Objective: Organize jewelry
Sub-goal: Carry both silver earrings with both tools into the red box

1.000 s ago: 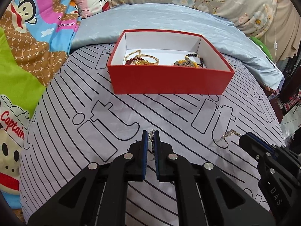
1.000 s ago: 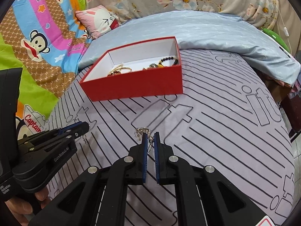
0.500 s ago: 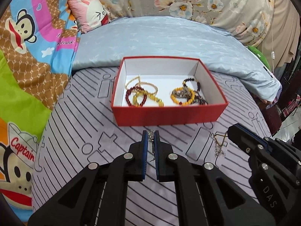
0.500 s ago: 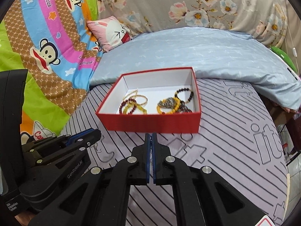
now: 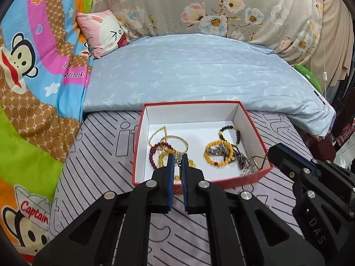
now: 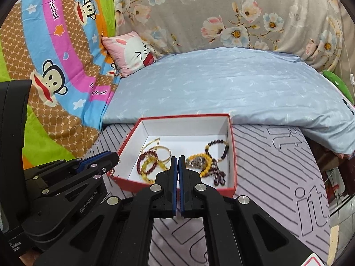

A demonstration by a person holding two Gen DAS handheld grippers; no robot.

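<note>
- The bed (image 5: pixel 93 146) with the striped sheet fills the lower half of both views, and the red box (image 5: pixel 221 182) sits in the middle of the frame, on this sheet. One second ago the box was further up and smaller; now both grippers have come close over its front edge.
- The left gripper (image 5: pixel 176 161) has its fingers clenched on a thin silver chain (image 5: pixel 177 160), which hangs over the lower left part of the box.
- The right gripper (image 6: pixel 177 164) is closed nearly fully on a fine chain (image 6: pixel 178 169); in the left view its gold chain (image 5: pixel 259 163) hangs across the right front corner of the box.
- Risk, in my judgement: the gold chain lies over the rim, so if it is let go here it may slide outside onto the bed.
- The hanging chains may also tangle with the bead bracelets (image 5: pixel 218 155) already in the box, and then pull them when the fingers go away.
</note>
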